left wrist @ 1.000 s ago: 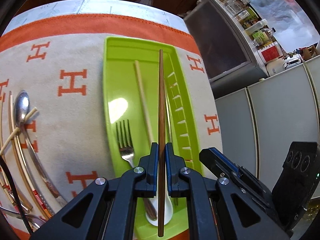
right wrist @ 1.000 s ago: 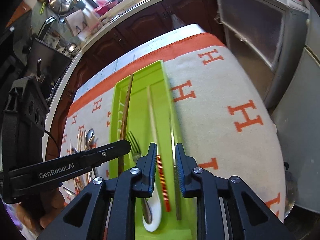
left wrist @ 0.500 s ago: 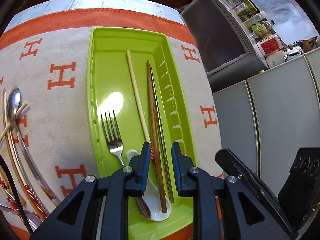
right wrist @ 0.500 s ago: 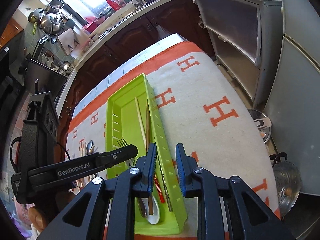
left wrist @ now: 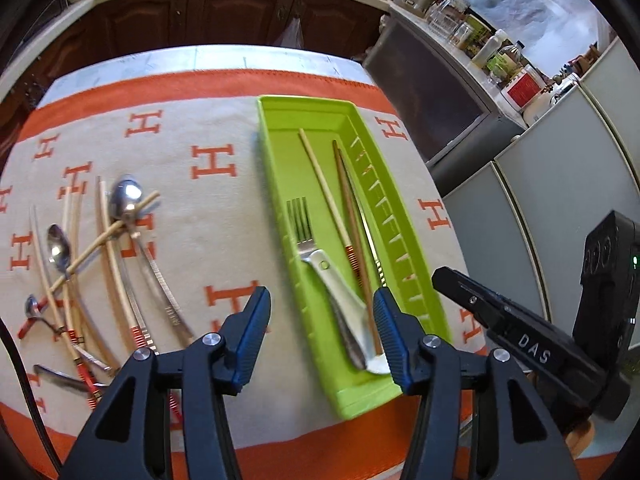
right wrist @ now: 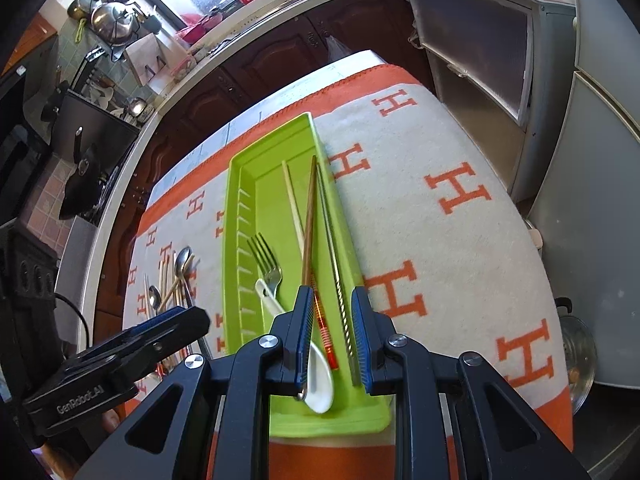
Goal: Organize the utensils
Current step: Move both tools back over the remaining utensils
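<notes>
A lime green tray lies on the H-patterned cloth. It holds a fork, a white spoon, a pale chopstick, a brown chopstick and a metal one. My left gripper hovers above the tray's near end; its jaws are opening, with nothing between them. My right gripper hangs over the same tray with its fingers a little apart and empty. The brown chopstick lies slanted across the others.
Loose spoons and chopsticks lie in a heap on the cloth at the left. The table's right edge drops off beside grey cabinets. Dark wooden cupboards stand beyond the far edge. A metal pot sits on the floor.
My left gripper let go of the brown chopstick, which now lies in the tray. Its jaws spread wide and it drew back and up. The right gripper also pulled back slightly.
</notes>
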Tool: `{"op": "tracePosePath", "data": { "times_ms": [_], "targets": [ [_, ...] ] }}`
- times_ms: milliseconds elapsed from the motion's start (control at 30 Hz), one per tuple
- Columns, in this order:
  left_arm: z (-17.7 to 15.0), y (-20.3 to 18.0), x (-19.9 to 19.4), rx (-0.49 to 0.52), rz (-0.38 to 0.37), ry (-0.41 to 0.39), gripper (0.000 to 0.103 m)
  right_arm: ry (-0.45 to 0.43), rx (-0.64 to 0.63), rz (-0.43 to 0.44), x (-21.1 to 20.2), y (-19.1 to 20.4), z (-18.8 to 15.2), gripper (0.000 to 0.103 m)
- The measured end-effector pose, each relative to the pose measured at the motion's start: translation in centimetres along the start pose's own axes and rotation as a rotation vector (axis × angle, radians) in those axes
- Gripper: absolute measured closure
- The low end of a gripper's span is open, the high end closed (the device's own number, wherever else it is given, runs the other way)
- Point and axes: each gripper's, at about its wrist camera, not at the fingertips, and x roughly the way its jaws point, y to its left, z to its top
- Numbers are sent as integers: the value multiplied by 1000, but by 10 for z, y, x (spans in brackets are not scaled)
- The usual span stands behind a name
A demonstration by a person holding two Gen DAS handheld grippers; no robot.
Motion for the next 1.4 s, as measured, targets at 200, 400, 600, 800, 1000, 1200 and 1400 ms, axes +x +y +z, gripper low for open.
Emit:
{"op": "tracePosePath", "data": {
  "times_ms": [200, 400, 600, 800, 1000, 1200, 1400],
  "targets": [
    [-23, 31, -27, -15, 53, -9, 52, 15, -61, 9, -5, 25, -16, 83],
    [-44, 76, -45, -96, 100, -12, 51, 36, -140, 16, -7, 61, -31, 83],
    [-63, 115, -61, -151, 153, -40, 50, 71, -217, 25, -2, 97, -46, 83],
    [-81, 155, -80, -224, 214, -85, 41, 114, -298, 34, 14, 138, -57, 83],
    [-94, 191, -90, -292, 225, -101, 38, 165, -399, 64, 32, 189, -72, 83],
    [-104, 222, -90, -345, 265, -90, 38, 191, -491, 87, 52, 240, -84, 83],
    [-114, 253, -86, -385, 292, -91, 38, 236, -558, 113, 77, 281, -92, 83]
  ]
}}
